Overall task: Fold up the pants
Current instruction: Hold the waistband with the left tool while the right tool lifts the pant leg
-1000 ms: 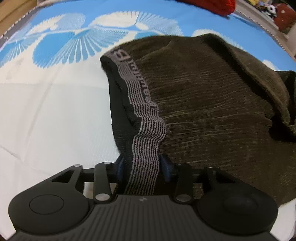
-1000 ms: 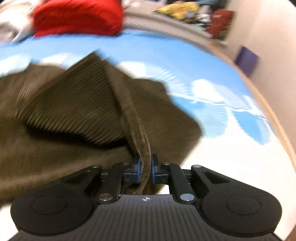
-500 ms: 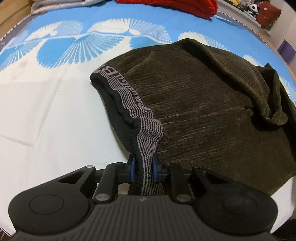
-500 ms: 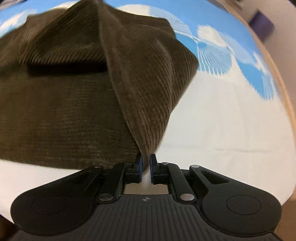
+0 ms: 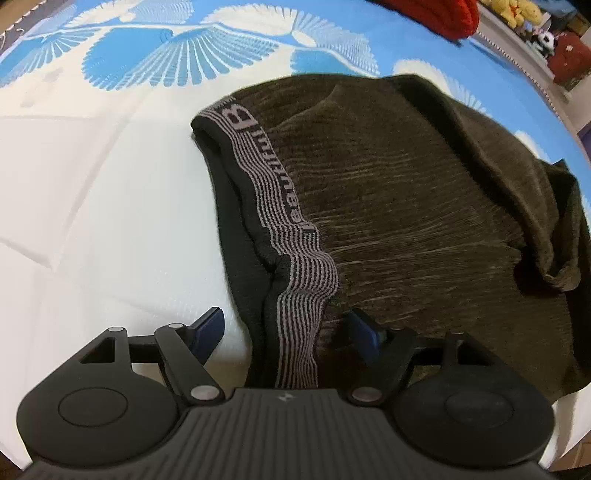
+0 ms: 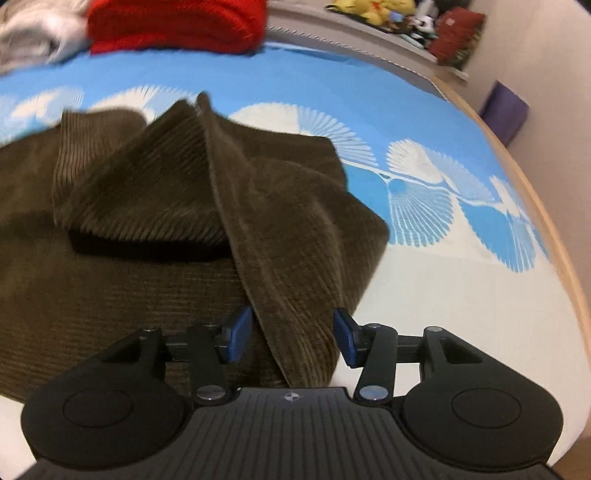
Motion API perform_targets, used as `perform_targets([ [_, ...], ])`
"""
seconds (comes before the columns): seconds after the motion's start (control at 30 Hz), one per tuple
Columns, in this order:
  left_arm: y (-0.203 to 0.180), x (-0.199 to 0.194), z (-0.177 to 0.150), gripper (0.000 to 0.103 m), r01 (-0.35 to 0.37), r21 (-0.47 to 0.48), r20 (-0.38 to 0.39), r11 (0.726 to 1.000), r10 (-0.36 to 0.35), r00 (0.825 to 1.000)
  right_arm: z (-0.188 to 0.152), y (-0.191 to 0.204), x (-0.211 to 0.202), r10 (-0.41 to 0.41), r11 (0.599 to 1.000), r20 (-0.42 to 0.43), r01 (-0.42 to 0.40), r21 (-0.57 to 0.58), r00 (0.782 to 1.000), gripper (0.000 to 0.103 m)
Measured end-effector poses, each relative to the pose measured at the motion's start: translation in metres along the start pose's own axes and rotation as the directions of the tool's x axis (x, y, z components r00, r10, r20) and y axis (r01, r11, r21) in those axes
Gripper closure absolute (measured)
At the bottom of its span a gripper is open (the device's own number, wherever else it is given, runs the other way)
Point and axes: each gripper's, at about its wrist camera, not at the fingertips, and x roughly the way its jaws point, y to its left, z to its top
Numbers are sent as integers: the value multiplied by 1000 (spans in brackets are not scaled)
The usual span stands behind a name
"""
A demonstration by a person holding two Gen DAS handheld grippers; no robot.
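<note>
Dark brown corduroy pants (image 5: 424,192) lie folded on a bed with a blue and white sheet (image 5: 92,184). Their grey striped waistband (image 5: 295,266) runs toward my left gripper (image 5: 288,328), which is open, the band lying loose between its blue pads. In the right wrist view the pants (image 6: 147,206) show a folded leg end, and a fabric edge (image 6: 295,280) lies between the spread fingers of my open right gripper (image 6: 291,336).
A red folded garment (image 6: 177,22) and grey cloth (image 6: 33,33) lie at the bed's far end. Stuffed toys (image 6: 373,7) sit on a ledge beyond. The bed's wooden edge (image 6: 546,206) runs along the right, with a purple box (image 6: 504,110) past it.
Both grippers were shut on the pants half a second ago; now both have opened and let the fabric go. The pants lie on the bed.
</note>
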Motion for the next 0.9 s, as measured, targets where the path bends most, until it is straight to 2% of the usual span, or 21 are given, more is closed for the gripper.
perform_targets([
  [0.17,-9,10,3,26,-27,37,-16,999,28,999,5,20,25,-34,998,-66,30,-60,997,48],
  [0.2,-12,12,3,35,-41,61,-15,997,42,999,6,22,30,-47,997,-81,41,-66,996,48],
  [0.3,-20,13,-2,54,-76,148,1,986,76,997,7,27,42,-99,992,-114,88,-93,989,52],
  [0.33,-22,11,-4,59,-83,176,16,981,82,997,7,27,46,-109,990,-121,97,-101,987,61],
  [0.37,-24,8,-6,68,-88,198,35,976,83,996,6,26,48,-121,989,-130,108,-103,984,77],
  [0.43,-27,-1,-9,76,-107,235,85,966,90,992,3,20,49,-126,989,-141,114,-92,982,90],
  [0.53,-32,-14,-17,80,-185,272,170,944,142,975,-1,11,43,-100,994,-140,93,-62,985,93],
  [0.63,-25,-23,-21,81,-294,262,220,919,240,945,-9,4,35,-10,1000,-169,6,-27,985,93],
  [0.7,-12,-24,-22,81,-394,242,228,887,342,911,-19,5,32,172,984,-253,-178,1,952,93],
  [0.73,-6,-24,-22,81,-418,231,220,878,371,902,-24,10,31,215,973,-281,-231,-25,935,93],
  [0.8,7,-26,-23,75,-423,200,191,884,388,902,-33,21,25,256,950,-309,-298,-98,916,93],
  [0.87,15,-35,-22,72,-398,143,198,906,368,909,-31,22,16,295,934,-281,-337,-115,913,92],
  [0.9,17,-43,-23,63,-390,115,221,913,359,907,-28,20,10,311,931,-251,-347,-113,917,92],
])
